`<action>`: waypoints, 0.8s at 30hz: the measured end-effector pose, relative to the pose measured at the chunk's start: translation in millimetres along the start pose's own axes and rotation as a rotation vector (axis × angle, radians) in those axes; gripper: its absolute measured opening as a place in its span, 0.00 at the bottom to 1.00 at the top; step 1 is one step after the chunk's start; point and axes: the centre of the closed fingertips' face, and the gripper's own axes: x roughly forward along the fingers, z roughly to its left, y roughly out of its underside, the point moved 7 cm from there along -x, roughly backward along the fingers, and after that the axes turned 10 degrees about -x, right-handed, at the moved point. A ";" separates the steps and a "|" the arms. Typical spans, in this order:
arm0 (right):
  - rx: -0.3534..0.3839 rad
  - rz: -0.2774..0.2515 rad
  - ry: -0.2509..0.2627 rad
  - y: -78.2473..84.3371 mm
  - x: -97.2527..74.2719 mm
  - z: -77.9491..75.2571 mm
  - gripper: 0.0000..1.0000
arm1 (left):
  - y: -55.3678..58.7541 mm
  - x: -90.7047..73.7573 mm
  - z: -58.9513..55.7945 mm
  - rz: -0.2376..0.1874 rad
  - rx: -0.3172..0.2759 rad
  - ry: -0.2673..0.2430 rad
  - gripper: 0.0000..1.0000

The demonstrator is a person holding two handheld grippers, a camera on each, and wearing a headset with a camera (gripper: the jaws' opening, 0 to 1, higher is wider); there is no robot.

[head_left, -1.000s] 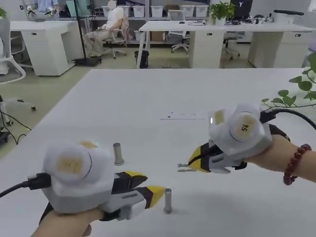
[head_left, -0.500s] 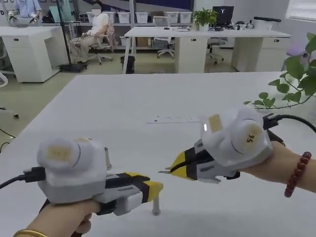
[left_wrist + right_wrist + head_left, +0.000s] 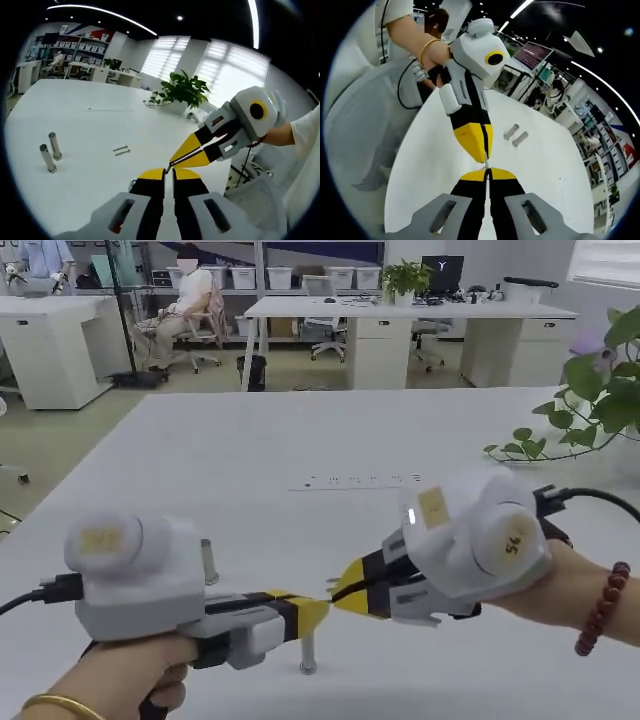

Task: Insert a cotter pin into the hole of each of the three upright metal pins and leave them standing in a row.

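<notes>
Two claws meet tip to tip; right claw [image 3: 487, 172] clamped on a cotter pin [image 3: 485, 159], left claw [image 3: 168, 172] pressed together right beside the upright metal pin [image 3: 308, 652]; one nudge could topple it.

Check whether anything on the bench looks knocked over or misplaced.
Nothing is toppled or damaged. Two metal pins stand upright side by side, while the third metal pin stands apart, by the left gripper, so no row yet. It and the right gripper pinch one cotter pin. Two loose cotter pins lie flat on the table.
</notes>
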 end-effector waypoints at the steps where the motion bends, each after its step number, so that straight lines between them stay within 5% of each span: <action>1: -0.001 -0.002 0.000 -0.4 -0.1 0.3 0.02 | 0.0 0.0 0.2 -0.001 -0.001 0.001 0.03; 19: -0.034 0.003 -0.001 -1.2 1.8 2.0 0.02 | 3.3 0.6 0.0 -0.004 -0.081 0.019 0.00; 24: -0.046 -0.004 -0.014 -1.7 2.5 4.3 0.02 | 2.4 -0.3 -1.3 0.002 -0.027 0.024 0.00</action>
